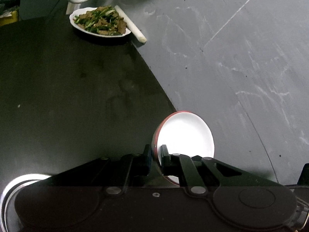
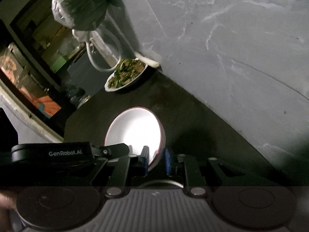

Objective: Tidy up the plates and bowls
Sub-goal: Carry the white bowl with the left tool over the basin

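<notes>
My left gripper (image 1: pixel 156 155) is shut on the rim of a white bowl with a red outside (image 1: pixel 185 133), held tilted above the dark counter (image 1: pixel 67 96). My right gripper (image 2: pixel 156 157) is shut on the rim of another white red-rimmed bowl (image 2: pixel 135 129), also tilted over the counter (image 2: pixel 193 116). The left gripper's body (image 2: pixel 52 152) shows at the left of the right wrist view. A white plate of stir-fried meat and greens (image 1: pixel 99 22) sits at the counter's far end by the wall; it also shows in the right wrist view (image 2: pixel 126 74).
A grey marbled wall (image 1: pixel 231 48) borders the counter on the right. A white scallion stalk (image 1: pixel 131 24) leans beside the plate. A metal rim (image 1: pixel 11 189) shows at lower left. A hanging plastic bag (image 2: pixel 79 3) and a hose (image 2: pixel 96 58) are beyond the plate.
</notes>
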Demonstrator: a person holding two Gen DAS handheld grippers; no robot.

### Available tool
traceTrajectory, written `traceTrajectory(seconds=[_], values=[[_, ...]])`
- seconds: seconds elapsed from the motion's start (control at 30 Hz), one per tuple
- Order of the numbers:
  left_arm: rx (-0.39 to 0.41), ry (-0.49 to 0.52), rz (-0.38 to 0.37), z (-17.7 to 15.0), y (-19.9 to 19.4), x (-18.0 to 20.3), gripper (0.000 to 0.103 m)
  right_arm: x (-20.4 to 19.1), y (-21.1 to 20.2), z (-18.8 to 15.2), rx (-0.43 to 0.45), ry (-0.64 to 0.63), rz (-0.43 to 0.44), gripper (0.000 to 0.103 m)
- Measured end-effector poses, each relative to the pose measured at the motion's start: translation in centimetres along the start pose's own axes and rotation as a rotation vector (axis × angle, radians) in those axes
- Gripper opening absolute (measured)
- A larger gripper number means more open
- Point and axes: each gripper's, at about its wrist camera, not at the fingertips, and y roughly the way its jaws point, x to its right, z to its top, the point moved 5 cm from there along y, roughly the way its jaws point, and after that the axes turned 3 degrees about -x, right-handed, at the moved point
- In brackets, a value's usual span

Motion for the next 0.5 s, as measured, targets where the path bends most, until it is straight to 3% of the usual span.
traceTrajectory(seconds=[0.2, 0.5], values=[[-0.004, -0.013, -0.007, -1.8, -0.4, 0.2, 0.009, 0.6, -1.3, -1.3, -0.030, -0.013, 0.028, 0.019], [-0.042, -0.034, -0.015, -4.7, -0.7, 0.1, 0.009, 0.4, -2.6, -3.0, -0.076, -0.097, -0.001, 0.019]])
